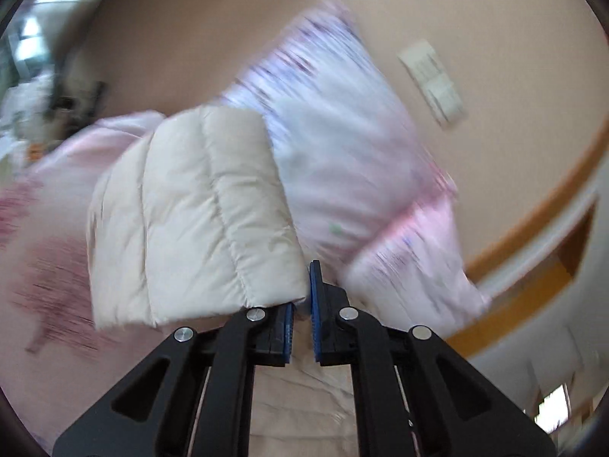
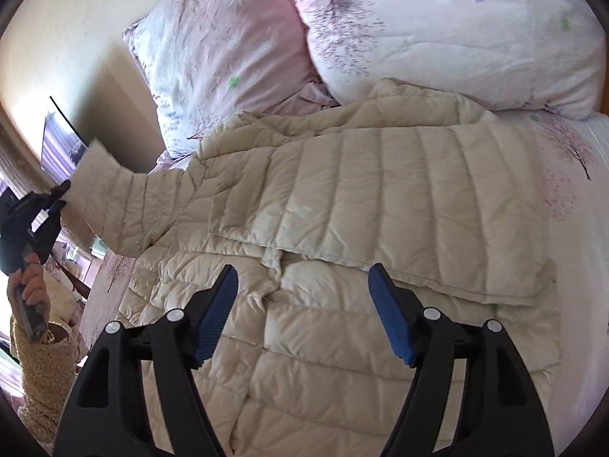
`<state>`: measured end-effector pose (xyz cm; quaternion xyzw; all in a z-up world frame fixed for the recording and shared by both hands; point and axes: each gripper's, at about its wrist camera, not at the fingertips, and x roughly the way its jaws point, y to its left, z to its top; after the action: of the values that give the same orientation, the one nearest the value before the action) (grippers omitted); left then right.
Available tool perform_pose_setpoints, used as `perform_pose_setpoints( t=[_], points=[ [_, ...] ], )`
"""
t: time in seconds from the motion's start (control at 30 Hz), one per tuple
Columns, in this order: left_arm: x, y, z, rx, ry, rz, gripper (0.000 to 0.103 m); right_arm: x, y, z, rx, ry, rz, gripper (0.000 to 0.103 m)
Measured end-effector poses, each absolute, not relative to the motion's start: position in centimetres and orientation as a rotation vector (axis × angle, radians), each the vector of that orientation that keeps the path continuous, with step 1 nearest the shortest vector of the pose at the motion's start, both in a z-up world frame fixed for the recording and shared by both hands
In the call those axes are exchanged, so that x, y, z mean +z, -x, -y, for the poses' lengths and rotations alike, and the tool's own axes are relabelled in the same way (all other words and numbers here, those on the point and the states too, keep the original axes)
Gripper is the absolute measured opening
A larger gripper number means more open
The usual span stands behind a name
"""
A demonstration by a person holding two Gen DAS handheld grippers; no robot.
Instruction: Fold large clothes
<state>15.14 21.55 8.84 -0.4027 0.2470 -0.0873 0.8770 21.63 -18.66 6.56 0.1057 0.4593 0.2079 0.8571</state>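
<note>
On the bed point(image 2: 582, 228), left gripper point(image 1: 300, 312) clamps jacket sleeve point(image 1: 198, 209) (cream, quilted).

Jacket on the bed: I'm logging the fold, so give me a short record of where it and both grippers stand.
jacket: cream quilted jacket spread on the bed
sleeve: sleeve lifted off the bed, cuff at the left gripper
left jaws: shut on the cuff edge
right gripper: right gripper above the jacket's middle, jaws open, empty
behind: pillow, duvet

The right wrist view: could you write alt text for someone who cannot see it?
A cream puffer jacket lies on a floral bed, its sleeve lifted by the left gripper. The right gripper hovers open above it.
</note>
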Motion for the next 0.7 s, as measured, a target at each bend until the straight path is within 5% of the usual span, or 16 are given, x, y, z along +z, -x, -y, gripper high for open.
perform_pose_setpoints(
  t=[0.5, 0.57, 0.63, 0.7],
  points=[
    [1.2, -22.0, -2.9, -0.4, 0.649, -0.909, 0.011, 5.8, -21.3, 21.5, 0.377, -0.23, -0.964, 0.071],
    [0.5, -22.0, -2.6, -0.414, 0.652, -0.941, 0.028, 5.9, -21.3, 21.2, 0.373, -0.209, -0.959, 0.071],
    [0.3, -21.5, -3.0, -0.434, 0.671, -0.952, 0.061, 6.3, -21.1, 20.5, 0.389, -0.178, -0.942, 0.071],
    [0.8, -20.7, -3.9, -0.451, 0.677, -0.939, 0.071, 7.0, -20.7, 19.1, 0.423, -0.123, -0.907, 0.071]
  ],
)
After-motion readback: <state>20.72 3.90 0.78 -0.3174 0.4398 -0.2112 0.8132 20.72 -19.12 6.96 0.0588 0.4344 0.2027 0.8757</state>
